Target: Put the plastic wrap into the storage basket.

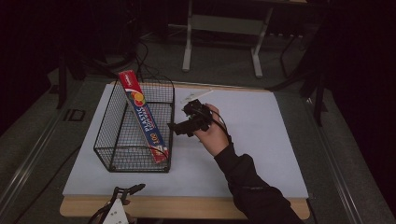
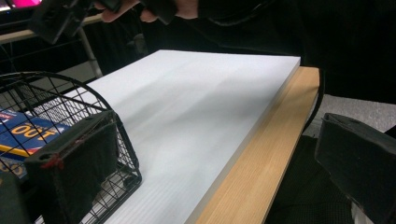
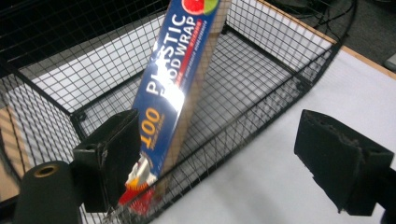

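Observation:
A black wire basket (image 1: 116, 140) stands on the left half of the white board (image 1: 252, 140). Inside it a blue and red plastic food wrap box (image 1: 144, 116) leans from the near right corner up to the far rim. My right gripper (image 1: 176, 127) hovers just outside the basket's right wall, open and holding nothing. In the right gripper view the box (image 3: 182, 79) stands behind the mesh (image 3: 261, 107), between the wide-apart pads of the right gripper (image 3: 224, 158). My left gripper (image 1: 128, 190) is low at the table's front edge, open and holding nothing. Its pads (image 2: 70, 168) frame the basket's corner (image 2: 107, 121).
The board lies on a wooden table whose front edge (image 2: 261, 154) runs beside my left gripper. To the right of the basket the white surface is bare. A metal frame stand (image 1: 224, 32) sits on the floor beyond the table. Cables trail behind the basket.

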`<action>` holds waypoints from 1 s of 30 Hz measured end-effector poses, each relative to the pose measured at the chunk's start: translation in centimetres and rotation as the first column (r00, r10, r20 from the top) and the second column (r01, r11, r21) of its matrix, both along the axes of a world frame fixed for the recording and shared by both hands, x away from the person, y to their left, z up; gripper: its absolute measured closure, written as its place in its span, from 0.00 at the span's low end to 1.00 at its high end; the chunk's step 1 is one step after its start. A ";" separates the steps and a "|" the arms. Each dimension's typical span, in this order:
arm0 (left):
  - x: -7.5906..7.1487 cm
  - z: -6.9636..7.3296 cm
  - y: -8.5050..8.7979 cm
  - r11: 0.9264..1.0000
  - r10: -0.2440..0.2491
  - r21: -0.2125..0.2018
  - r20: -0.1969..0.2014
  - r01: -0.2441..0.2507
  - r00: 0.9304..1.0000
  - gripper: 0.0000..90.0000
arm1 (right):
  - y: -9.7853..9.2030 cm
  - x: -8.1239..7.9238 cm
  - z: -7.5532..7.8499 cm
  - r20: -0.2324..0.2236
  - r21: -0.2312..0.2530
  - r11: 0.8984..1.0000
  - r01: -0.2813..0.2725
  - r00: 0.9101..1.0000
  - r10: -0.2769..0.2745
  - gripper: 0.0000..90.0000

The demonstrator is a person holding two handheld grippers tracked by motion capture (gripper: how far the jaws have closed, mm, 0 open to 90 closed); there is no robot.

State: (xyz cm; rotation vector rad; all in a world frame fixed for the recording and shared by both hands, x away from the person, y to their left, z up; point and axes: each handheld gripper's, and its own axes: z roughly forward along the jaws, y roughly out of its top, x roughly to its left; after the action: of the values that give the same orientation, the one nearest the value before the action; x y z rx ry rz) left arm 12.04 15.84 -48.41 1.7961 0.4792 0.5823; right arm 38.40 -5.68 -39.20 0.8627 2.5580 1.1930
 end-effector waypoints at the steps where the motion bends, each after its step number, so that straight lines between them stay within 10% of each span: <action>1: 0.0 0.0 0.0 1.000 -0.002 0.000 0.000 0.002 1.000 0.00 | -0.3 -0.1 0.0 0.001 -0.002 1.000 0.000 1.000 0.000 0.16; 30: 0.3 -0.1 -0.4 1.000 -0.012 0.012 -0.005 0.012 1.000 0.00 | -11.4 -6.3 -5.3 0.046 -0.007 0.998 0.064 0.997 -0.063 0.17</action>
State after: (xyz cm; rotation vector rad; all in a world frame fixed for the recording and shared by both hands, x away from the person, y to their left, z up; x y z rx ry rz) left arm 12.35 15.42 -48.52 1.8108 0.4697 0.5735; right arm 32.05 -17.07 -44.46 0.8968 2.4783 1.1693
